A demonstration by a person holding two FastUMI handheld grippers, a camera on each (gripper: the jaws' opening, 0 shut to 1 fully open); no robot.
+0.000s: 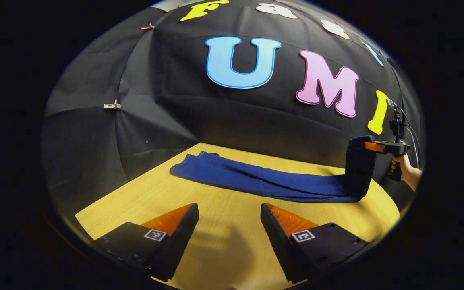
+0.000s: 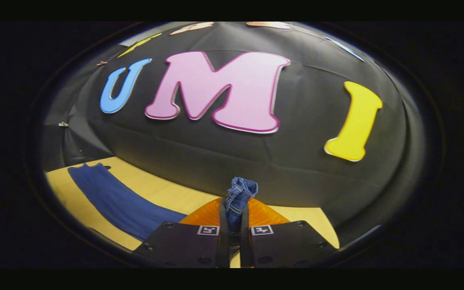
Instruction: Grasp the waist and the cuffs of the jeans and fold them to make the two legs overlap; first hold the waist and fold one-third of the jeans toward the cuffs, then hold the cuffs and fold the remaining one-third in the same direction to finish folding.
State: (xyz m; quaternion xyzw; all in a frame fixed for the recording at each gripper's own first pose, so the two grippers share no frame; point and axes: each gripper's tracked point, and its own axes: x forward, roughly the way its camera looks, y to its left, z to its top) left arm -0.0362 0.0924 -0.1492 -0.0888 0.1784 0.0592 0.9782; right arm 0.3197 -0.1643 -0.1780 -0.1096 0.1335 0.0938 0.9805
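1. Broadly, your counter (image 1: 224,249) carries the jeans (image 1: 256,181), already doubled into one long strip with the legs overlapping, lying across its far side near the booth wall.
2. One end of the jeans is lifted off the wood; judging by the task, that is likely so it can swing over the flat part.
3. Your right gripper (image 2: 234,225) has its fingers clamped together on a bunched bit of that denim, held up near the counter's edge.
4. Your left gripper (image 1: 229,235) hangs over bare wood, fingers apart, with open room before the strip.
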